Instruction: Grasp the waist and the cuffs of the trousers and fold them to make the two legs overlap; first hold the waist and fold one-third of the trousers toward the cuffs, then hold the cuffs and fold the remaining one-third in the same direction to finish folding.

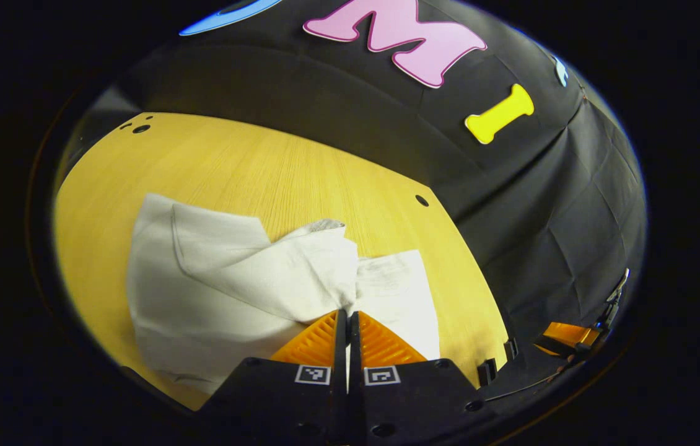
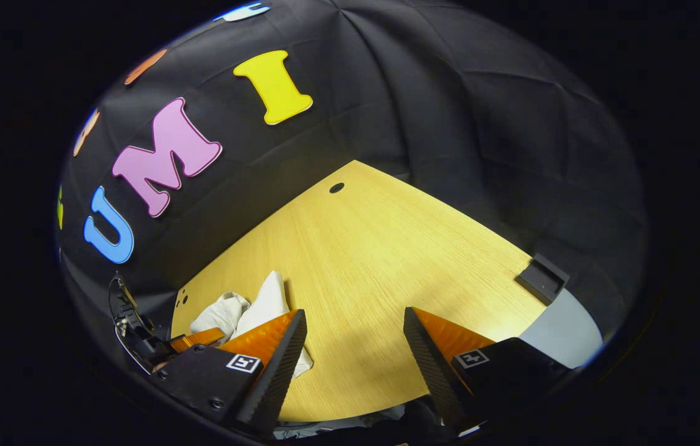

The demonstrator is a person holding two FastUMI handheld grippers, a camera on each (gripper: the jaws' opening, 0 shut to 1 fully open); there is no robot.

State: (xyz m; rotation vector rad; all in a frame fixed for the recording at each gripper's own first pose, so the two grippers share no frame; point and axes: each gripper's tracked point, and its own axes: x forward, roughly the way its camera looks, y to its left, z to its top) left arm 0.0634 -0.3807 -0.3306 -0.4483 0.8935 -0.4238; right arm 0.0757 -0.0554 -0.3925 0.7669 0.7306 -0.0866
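Note:
The white trousers (image 1: pixel 232 279) lie crumpled and partly folded over themselves on the wooden table (image 1: pixel 251 161). In the left gripper view, my left gripper (image 1: pixel 347 311) is shut, and a gathered fold of the cloth is pinched at its fingertips. My right gripper (image 2: pixel 355 322) hangs open above bare table wood with nothing between its fingers. A bunched part of the trousers (image 2: pixel 251 310) lies just left of its left finger. The right gripper (image 1: pixel 567 337) is also in the left gripper view, off the table's right edge. The left gripper (image 2: pixel 139 337) appears low at the left of the right gripper view.
Small round holes (image 1: pixel 422 200) mark the tabletop near its far edges. A black bracket (image 2: pixel 542 279) is clamped on the table's right edge, with grey floor (image 2: pixel 564 334) below it. Black cloth walls close in the booth behind the table.

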